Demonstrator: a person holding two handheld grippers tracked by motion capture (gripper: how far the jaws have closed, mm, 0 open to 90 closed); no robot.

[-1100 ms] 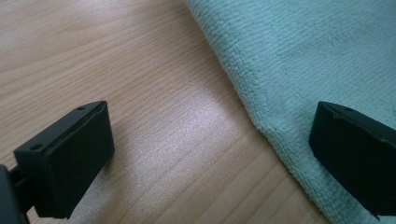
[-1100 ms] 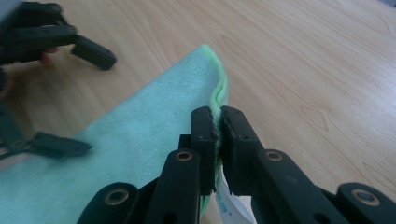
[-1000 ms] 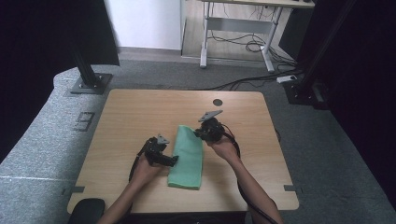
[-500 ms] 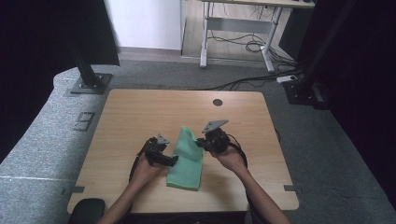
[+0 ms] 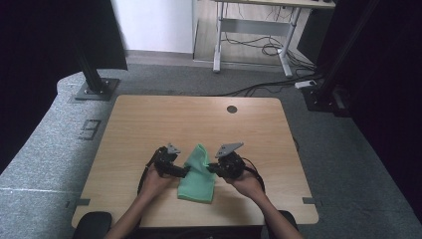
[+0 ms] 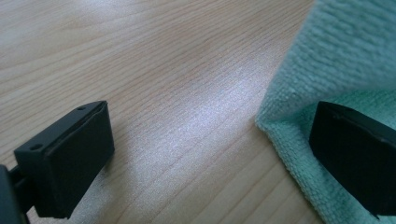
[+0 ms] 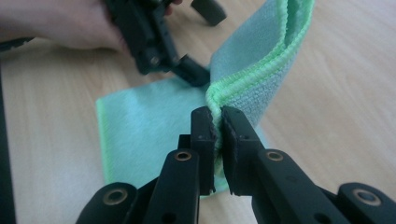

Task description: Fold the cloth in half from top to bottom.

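High view: a rectangular table (image 5: 149, 124) with a pale wood-grain top and rounded corners carries a green cloth (image 5: 198, 174) near its front edge. A round dark grommet hole (image 5: 232, 109) sits near the far edge. No brand, label or legible writing appears on the table, the cloth or the tools. The left gripper (image 5: 186, 172) rests at the cloth's left edge; the right gripper (image 5: 211, 168) is at the cloth's right side, where the far part of the fabric is lifted and folded over toward the front. Each gripper carries a grey three-cornered plate on top.

Left gripper view: the two matte black jaws, blocky and flat-faced, stand wide apart. One is over bare wood; the other lies on the cloth (image 6: 341, 60), just inside its edge. The fabric shows a looped, terry-like pile (probably microfibre, though the close focus leaves this uncertain). The table (image 6: 177, 84) shows fine straight grain with a soft sheen.

Right gripper view: the jaws of the right gripper (image 7: 217, 123) are pressed together on a doubled, stitched hem of the cloth (image 7: 135, 126), pinching it off the table. The hem is brighter green than the pale flat panel lying below. Beyond it, the left gripper (image 7: 198, 39) and the hand (image 7: 60, 25) holding it are at the cloth's far edge.
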